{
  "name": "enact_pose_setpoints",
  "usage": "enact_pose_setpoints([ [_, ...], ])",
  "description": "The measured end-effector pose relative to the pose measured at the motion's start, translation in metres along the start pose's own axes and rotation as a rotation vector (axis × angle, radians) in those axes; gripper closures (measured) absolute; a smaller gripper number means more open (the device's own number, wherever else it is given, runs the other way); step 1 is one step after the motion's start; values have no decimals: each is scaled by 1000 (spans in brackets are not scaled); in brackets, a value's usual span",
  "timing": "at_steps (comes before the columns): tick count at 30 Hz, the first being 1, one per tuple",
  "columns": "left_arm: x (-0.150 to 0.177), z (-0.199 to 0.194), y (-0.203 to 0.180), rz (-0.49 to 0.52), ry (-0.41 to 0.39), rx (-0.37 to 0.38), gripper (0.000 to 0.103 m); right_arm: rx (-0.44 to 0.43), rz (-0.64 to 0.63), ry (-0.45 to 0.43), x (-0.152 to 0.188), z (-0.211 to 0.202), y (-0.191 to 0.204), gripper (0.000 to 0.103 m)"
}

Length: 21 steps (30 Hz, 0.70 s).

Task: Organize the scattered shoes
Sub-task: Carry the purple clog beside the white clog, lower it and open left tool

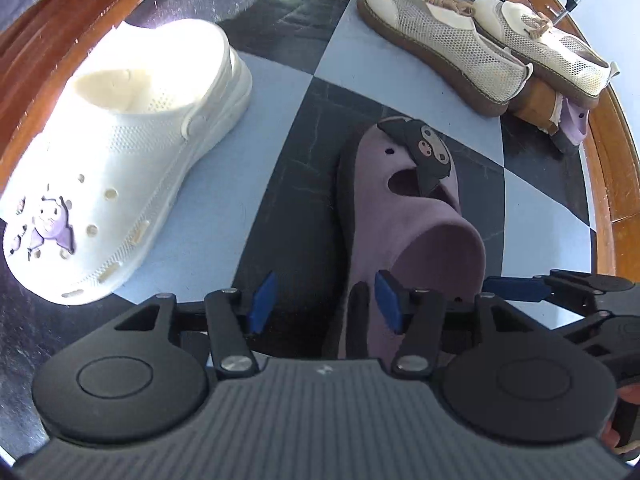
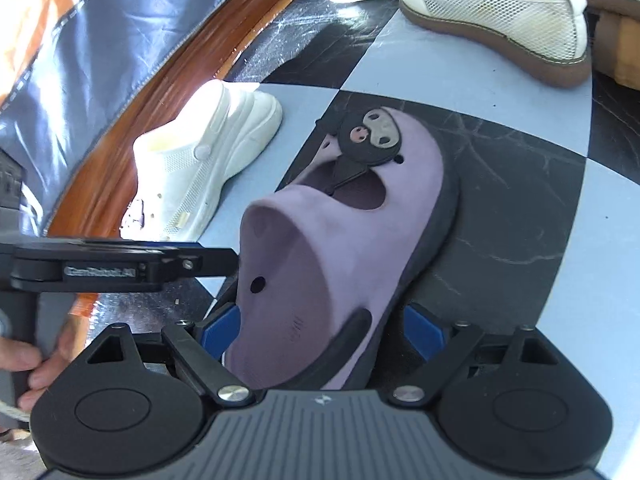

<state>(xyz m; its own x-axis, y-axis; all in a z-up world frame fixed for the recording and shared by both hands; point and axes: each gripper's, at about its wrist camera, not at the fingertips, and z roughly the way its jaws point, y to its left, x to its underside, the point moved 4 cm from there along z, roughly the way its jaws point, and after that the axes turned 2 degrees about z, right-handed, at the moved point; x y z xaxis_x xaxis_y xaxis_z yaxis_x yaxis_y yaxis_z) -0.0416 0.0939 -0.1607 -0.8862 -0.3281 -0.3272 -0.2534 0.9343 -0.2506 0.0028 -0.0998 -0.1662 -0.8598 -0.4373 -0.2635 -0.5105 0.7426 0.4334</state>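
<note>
While the left gripper (image 1: 326,300) hangs with its jaws apart, one pad inside the purple slipper (image 1: 404,232) on the checkered floor (image 1: 224,208), nothing is pinched. Seen from the right, the right gripper (image 2: 320,332) straddles the slipper's heel, spread wide; closing off-centre could flip it toward the white clog (image 2: 208,152).

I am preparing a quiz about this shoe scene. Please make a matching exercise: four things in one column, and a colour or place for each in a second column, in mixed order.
Things:
1. purple slipper
2. white clog
3. mesh shoes
4. right gripper

Descriptions:
a. brown soles, cream mesh uppers
b. blue pads on either side of the slipper's heel
c. black cartoon charm on the toe strap
d. purple charm on the toe, on a pale blue tile

Pairs: 1-c, 2-d, 3-a, 4-b
</note>
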Motion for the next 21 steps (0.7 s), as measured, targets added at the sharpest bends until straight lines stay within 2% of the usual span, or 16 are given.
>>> enact_pose_setpoints([
  [2,-3,-4,0,23,-14,-12,42,20,-8,4,1,10,4,14],
  [6,-6,-10,2,46,-25,-18,42,41,17,18,2,29,8,14],
  [8,-7,-10,2,54,-24,-18,41,57,23,10,1,33,10,12],
  [10,-7,-10,3,53,-13,-6,40,92,6,-10,-2,35,11,14],
  [14,-6,-11,6,38,-30,-5,40,176,-39,-10,-7,36,11,39],
  [16,-8,-16,9,20,-60,-9,40,190,-99,-18,-8,30,9,71],
  [19,-12,-22,14,-9,-82,0,40,191,-128,-25,-6,23,2,78],
  [21,-14,-24,18,-22,-82,-2,40,225,-161,-42,-5,19,2,85],
])
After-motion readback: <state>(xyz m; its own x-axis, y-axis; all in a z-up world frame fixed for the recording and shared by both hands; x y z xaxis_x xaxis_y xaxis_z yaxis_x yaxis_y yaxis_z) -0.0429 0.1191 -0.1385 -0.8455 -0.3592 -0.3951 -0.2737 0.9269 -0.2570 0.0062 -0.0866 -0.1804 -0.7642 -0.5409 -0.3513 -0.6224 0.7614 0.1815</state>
